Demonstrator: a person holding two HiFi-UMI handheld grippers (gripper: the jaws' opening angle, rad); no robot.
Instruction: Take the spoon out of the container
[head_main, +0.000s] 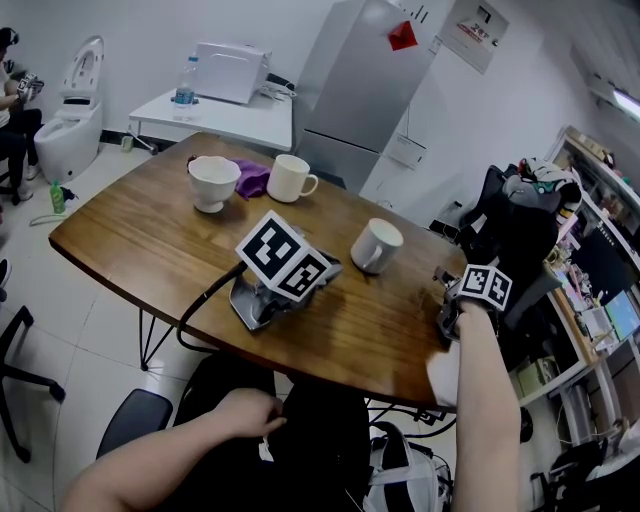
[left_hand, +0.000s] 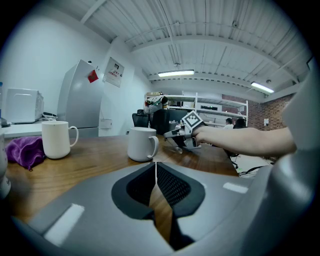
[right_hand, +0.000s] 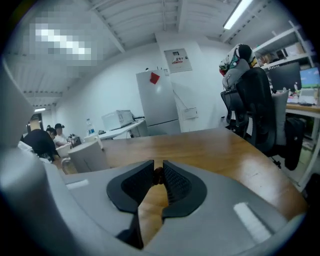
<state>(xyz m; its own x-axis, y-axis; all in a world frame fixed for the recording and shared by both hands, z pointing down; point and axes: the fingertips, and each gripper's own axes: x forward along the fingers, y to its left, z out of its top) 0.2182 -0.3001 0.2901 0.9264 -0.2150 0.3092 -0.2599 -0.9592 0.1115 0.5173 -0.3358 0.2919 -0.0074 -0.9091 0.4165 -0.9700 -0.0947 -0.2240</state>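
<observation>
At the table's (head_main: 150, 235) right edge, the right gripper's (right_hand: 158, 169) jaws pinch a dark bit, apparently the spoon (right_hand: 157, 176). Left gripper (left_hand: 156, 167) rests mid-frame, jaws closed, empty. One mug (head_main: 376, 245) stands between them, two cups (head_main: 213, 182) upper left.

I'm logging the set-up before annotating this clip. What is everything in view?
table: 1, brown wood, centre
mugs: 2, white, one far side, one mid-right
footed cup: 1, white, far left on table
cloth: 1, purple, between cup and far mug
fridge: 1, grey, behind table
side table: 1, white, back left, bearing white appliance and bottle
toilet: 1, white, far left
office chair: 1, black, right
spoon: none identifiable
left gripper: 1, grey, resting on table, jaws together, empty
right gripper: 1, grey, right table edge, jaws on small dark thing, unidentifiable
</observation>
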